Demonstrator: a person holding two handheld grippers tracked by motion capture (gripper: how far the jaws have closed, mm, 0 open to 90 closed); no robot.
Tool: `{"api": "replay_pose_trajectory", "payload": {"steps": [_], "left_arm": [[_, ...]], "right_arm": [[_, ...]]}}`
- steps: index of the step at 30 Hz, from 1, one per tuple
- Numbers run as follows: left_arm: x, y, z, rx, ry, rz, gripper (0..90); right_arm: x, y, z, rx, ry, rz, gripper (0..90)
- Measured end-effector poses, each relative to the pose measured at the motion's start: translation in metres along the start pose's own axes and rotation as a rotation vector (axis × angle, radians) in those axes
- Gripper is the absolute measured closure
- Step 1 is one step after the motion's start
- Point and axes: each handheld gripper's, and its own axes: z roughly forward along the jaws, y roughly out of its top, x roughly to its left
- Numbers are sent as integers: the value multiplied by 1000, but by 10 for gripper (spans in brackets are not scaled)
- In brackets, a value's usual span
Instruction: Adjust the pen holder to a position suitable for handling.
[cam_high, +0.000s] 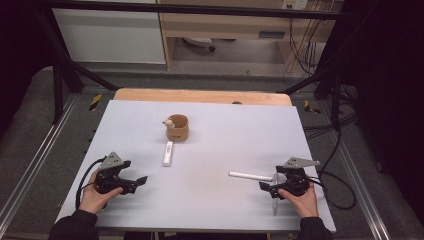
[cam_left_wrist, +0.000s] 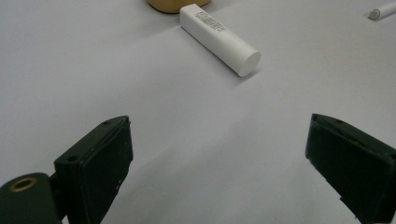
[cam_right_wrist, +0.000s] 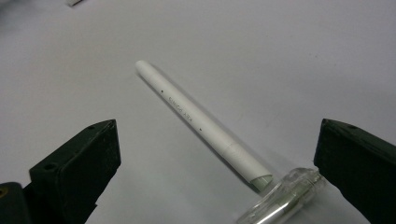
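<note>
The pale table (cam_high: 210, 200) carries everything, its wooden far edge peeking out behind the sheet. Near the far middle stands a tan cup (cam_high: 178, 127) with a small animal figure on its rim, too small to make out in the high view; in the left gripper view just its base shows, cut off by the top edge. The left gripper (cam_high: 134, 183) sits at the near left of the table in the person's left hand (cam_high: 94, 198), its jaws spread wide with nothing between them. The right gripper (cam_high: 266, 186) sits at the near right in the right hand (cam_high: 302, 200), jaws likewise spread and holding nothing. A white pen (cam_right_wrist: 201, 123) lies flat just ahead of the right gripper, between the lines of its jaws but touching neither; in the high view its long axis runs left to right across the table. Its nearer end meets a clear cap (cam_right_wrist: 280, 198), whose lower part is cut off and hard to read. The short white tube (cam_left_wrist: 219, 38) lies just in front of the cup, well ahead of the left gripper, its long axis running from the cup towards the person, flat end nearest.
</note>
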Motion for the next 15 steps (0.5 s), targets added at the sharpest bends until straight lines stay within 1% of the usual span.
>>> {"api": "replay_pose_trajectory", "payload": {"steps": [9,11,15], "left_arm": [[2,-1,-1,-2,7,-15,72],[2,-1,-1,-2,5,-16,72],[1,-1,-1,-4,4,-12,72]], "right_arm": [[0,1,0,2,-7,-7,9],[2,3,1,6,-10,-19,8],[5,6,3,8,-10,-21,7]]}}
